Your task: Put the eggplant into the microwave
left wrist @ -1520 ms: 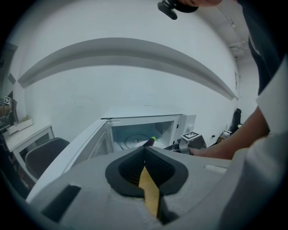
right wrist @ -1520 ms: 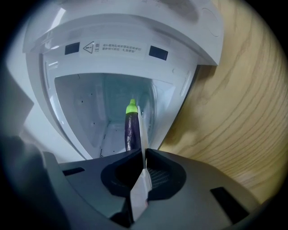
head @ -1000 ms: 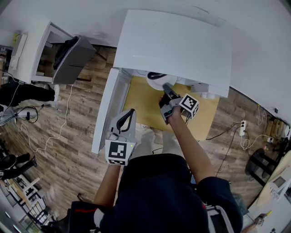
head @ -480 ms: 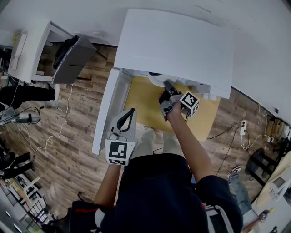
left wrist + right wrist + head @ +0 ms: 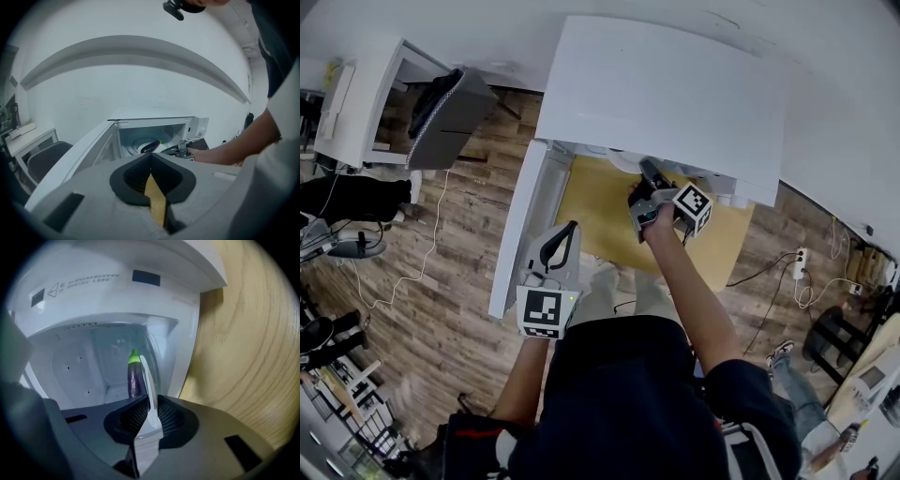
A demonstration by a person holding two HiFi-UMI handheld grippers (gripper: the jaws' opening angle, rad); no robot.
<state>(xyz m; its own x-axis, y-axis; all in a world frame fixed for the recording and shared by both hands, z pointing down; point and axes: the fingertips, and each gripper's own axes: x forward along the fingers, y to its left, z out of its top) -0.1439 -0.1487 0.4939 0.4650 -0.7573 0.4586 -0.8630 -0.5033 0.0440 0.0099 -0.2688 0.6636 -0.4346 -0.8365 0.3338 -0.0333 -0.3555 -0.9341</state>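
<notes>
A purple eggplant (image 5: 136,378) with a green cap lies on a white plate (image 5: 149,380) inside the open white microwave (image 5: 656,94). My right gripper (image 5: 149,404) reaches into the opening, and its jaws are shut on the plate's near rim. From the left gripper view the eggplant (image 5: 150,146) shows in the cavity, with the right gripper (image 5: 183,149) at the front of it. My left gripper (image 5: 567,230) hangs back beside the open door (image 5: 520,234), shut with nothing in it. In the head view the microwave's top hides the eggplant.
The microwave stands on a wooden table (image 5: 591,206). Its door swings out to the left. A grey chair (image 5: 445,122) and a white desk (image 5: 366,94) stand at the far left. Cables (image 5: 394,281) trail over the wood floor, and a power strip (image 5: 800,262) lies at the right.
My right gripper has edged slightly further toward the microwave's opening and rolled a little. The left gripper has stayed where it was.
</notes>
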